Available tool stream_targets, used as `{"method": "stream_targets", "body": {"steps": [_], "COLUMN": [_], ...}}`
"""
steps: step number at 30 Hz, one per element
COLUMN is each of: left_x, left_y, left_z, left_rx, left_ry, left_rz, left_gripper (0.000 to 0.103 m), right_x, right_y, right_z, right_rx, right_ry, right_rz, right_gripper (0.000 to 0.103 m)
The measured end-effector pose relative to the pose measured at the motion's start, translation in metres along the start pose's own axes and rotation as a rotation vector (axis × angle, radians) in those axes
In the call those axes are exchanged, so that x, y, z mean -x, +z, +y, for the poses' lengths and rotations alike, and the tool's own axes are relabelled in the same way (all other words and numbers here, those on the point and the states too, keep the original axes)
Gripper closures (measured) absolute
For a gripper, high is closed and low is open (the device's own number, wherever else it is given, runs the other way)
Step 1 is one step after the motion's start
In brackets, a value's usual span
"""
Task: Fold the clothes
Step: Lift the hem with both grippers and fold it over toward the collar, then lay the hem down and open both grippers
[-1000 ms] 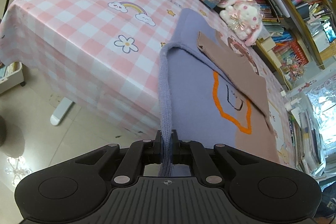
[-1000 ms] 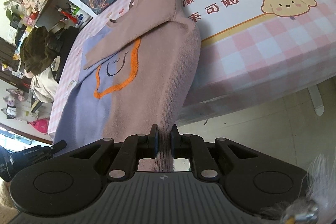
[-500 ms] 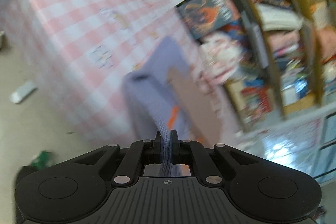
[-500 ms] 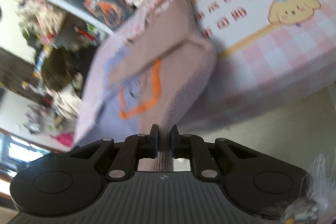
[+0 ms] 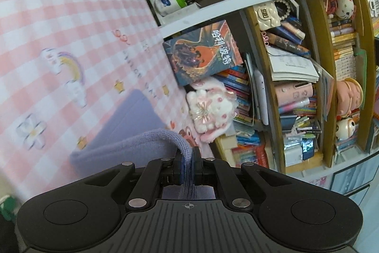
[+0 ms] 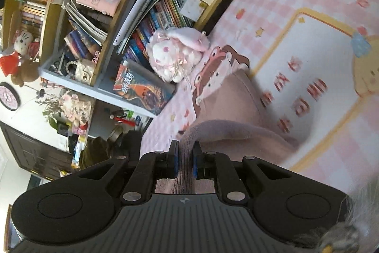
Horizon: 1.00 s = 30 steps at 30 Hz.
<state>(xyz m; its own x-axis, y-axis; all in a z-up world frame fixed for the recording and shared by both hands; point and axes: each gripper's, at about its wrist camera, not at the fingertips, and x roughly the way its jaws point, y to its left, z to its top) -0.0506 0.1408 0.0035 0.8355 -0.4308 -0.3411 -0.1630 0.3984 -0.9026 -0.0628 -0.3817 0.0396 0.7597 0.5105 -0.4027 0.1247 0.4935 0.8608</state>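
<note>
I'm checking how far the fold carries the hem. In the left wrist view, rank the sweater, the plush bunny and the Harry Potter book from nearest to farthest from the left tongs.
1. Sweater: clamped in the left tongs, its purple side draped to their left.
2. Plush bunny: just ahead, slightly right, at the table's back edge.
3. Harry Potter book: behind the bunny, leaning on the shelf.

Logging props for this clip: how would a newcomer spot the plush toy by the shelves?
Find the bookshelf along the pink checked table's far edge. The plush toy leans against its books, beside the upright orange-and-blue book: the only fluffy white-and-pink thing there.
</note>
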Motion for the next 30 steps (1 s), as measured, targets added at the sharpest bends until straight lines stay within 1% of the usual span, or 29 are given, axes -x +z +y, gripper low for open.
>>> {"method": "stream_targets", "body": {"steps": [8, 15, 19, 21, 22, 23, 24, 25, 27, 28, 30], "left_x": [-0.061, -0.1, -0.114, -0.118, -0.12, -0.121, -0.122, -0.122, -0.118, -0.116, -0.111], "left_y": [0.033, 0.044, 0.048, 0.05, 0.051, 0.053, 0.055, 0.058, 0.064, 0.067, 0.071], "left_z": [0.004, 0.024, 0.032, 0.033, 0.032, 0.031, 0.028, 0.024, 0.016, 0.012, 0.005], "left_rx": [0.001, 0.026, 0.027, 0.018, 0.011, 0.001, -0.017, -0.039, -0.1, -0.131, -0.198], "left_ry": [0.034, 0.123, 0.165, 0.19, 0.205, 0.222, 0.242, 0.256, 0.249, 0.243, 0.243], "left_rz": [0.036, 0.093, 0.122, 0.13, 0.133, 0.134, 0.133, 0.13, 0.107, 0.093, 0.071], "left_gripper": [0.099, 0.098, 0.098, 0.096, 0.092, 0.089, 0.079, 0.066, 0.058, 0.053, 0.052], "right_x": [-0.06, -0.109, -0.124, -0.13, -0.133, -0.136, -0.137, -0.138, -0.135, -0.133, -0.127], "right_y": [0.033, 0.046, 0.047, 0.047, 0.048, 0.049, 0.05, 0.051, 0.055, 0.057, 0.062], "right_z": [0.006, -0.01, -0.022, -0.027, -0.028, -0.029, -0.027, -0.025, -0.018, -0.014, -0.008], "right_rx": [-0.005, -0.044, -0.079, -0.095, -0.101, -0.103, -0.099, -0.09, -0.056, -0.037, 0.001], "right_ry": [-0.068, -0.163, -0.203, -0.217, -0.221, -0.228, -0.234, -0.238, -0.245, -0.247, -0.256], "right_rz": [-0.012, 0.016, 0.028, 0.03, 0.029, 0.03, 0.029, 0.027, 0.001, -0.014, -0.041], "right_gripper": [0.093, 0.092, 0.092, 0.089, 0.089, 0.087, 0.082, 0.079, 0.064, 0.061, 0.059]}}
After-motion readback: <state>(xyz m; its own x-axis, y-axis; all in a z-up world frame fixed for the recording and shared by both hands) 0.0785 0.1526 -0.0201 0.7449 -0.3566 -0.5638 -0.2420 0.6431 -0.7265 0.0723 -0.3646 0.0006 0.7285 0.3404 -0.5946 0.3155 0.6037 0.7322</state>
